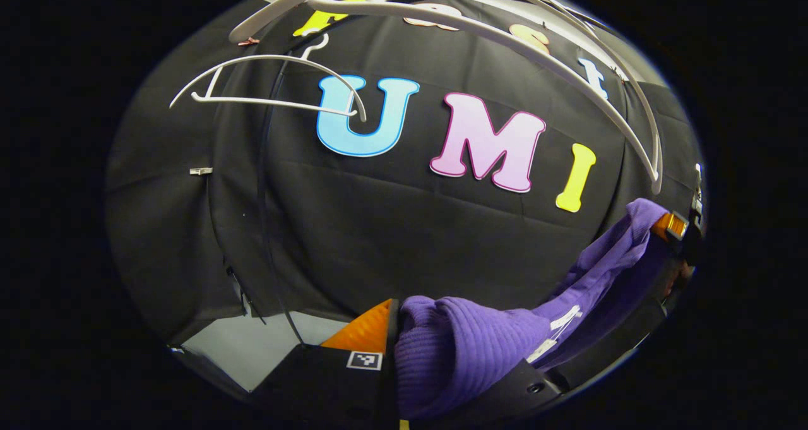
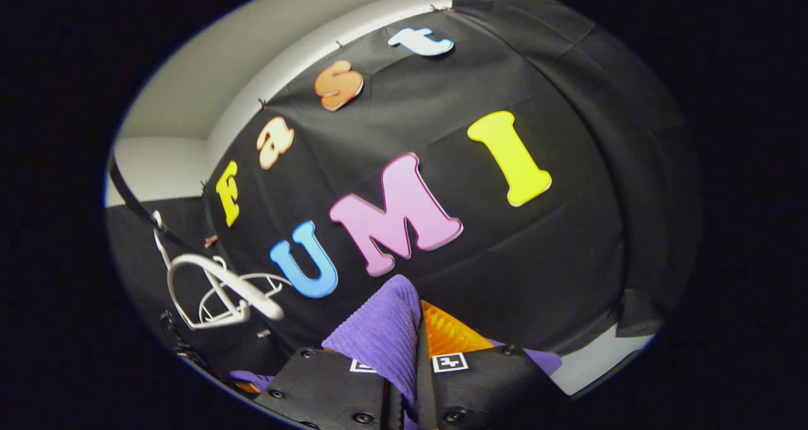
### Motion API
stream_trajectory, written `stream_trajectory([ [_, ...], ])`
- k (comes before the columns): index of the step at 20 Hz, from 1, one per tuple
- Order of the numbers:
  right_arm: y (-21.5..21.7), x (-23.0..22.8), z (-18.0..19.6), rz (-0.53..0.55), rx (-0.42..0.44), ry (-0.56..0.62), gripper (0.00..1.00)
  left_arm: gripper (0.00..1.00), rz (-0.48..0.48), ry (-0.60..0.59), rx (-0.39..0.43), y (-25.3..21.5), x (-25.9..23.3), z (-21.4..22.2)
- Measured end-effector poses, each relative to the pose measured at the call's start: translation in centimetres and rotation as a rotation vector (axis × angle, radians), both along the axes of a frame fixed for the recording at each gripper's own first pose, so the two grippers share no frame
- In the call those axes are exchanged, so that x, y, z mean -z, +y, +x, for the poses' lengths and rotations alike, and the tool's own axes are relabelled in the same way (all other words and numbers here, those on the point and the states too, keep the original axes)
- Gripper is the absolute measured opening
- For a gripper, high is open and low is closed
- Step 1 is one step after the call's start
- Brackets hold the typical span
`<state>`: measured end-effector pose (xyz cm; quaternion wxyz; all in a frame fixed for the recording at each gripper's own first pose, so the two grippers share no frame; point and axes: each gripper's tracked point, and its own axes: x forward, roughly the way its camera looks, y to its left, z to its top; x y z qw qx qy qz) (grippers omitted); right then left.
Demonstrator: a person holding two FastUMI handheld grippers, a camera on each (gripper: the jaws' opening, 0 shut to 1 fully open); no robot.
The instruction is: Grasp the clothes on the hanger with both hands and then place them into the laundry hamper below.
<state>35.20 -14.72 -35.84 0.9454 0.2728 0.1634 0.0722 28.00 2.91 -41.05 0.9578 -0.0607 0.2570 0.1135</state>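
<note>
The purple garment [image 1: 467, 348] is hanging stretched between both grippers, off the white hangers [image 1: 480, 32] swinging bare above. The left gripper [image 1: 394, 354] is pinching one ribbed edge, jaws closed on it; the right gripper [image 2: 416, 367] is clamping the other edge [image 2: 382, 335]. Black wall cloth [image 1: 379, 228] is lying well ahead, leaving free room between.
</note>
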Motion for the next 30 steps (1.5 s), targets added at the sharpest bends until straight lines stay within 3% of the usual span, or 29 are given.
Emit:
stream_trajectory([
  [7,10.2,8.5,-8.5,0.012,-0.218,0.28,0.17,0.11,-0.091,0.2,0.063,-6.2,6.5,-4.0],
  [10,15.7,9.9,-12.7,0.041,-0.361,0.371,0.17,0.11,-0.116,0.284,0.071,-6.8,8.7,-5.5],
  [13,18.4,11.9,-17.1,0.026,-0.453,0.479,0.18,0.11,-0.134,0.368,0.048,-6.4,10.5,-7.6],
  [17,17.4,17.3,-21.1,-0.126,-0.5,0.656,0.19,0.12,-0.239,0.476,-0.054,-5.3,13.3,-10.8],
  [23,17.9,19.4,-25.4,-0.143,-0.527,0.806,0.18,0.12,-0.378,0.681,-0.131,-6.3,16.9,-15.0],
  [30,18.0,21.5,-27.7,-0.246,-0.578,0.886,0.18,0.13,-0.379,0.735,-0.144,-6.6,17.3,-15.4],
])
